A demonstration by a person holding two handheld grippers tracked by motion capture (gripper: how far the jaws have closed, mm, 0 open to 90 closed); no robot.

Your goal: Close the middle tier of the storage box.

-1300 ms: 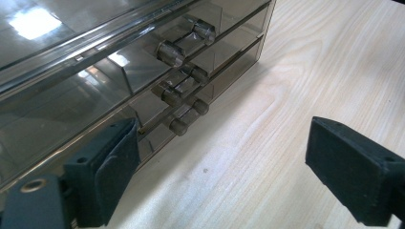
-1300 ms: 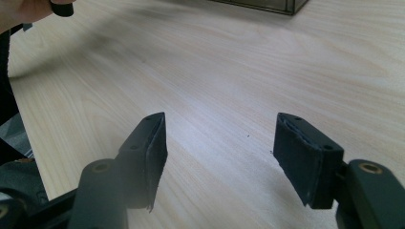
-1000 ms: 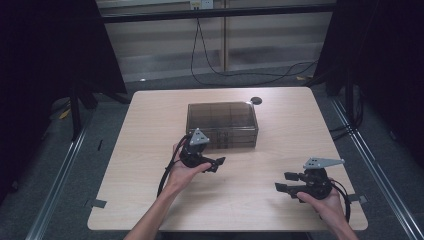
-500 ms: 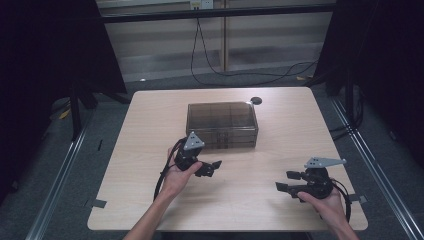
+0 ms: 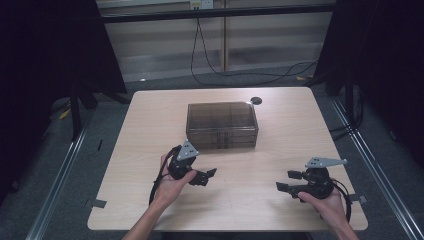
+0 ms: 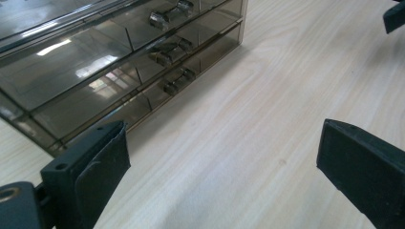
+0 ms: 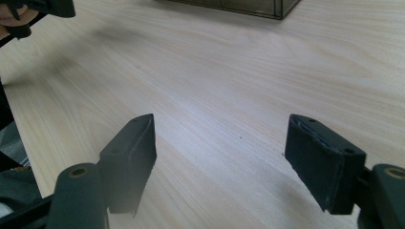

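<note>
High view: drawer box (image 5: 222, 125) lies beyond both wide-spread grippers.

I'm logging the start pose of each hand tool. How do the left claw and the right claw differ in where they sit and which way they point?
The left claw sits close in front of the smoky drawer box; the right claw sits farther off, near the table's right front corner. The left claw's tips point to the table's right, the right claw's to its left, so they face each other. Both are open, empty and hand-held just above the wood.

black hand-held gripper (image 5: 202, 176) with grey three-cornered plate, trailing cable.
</note>
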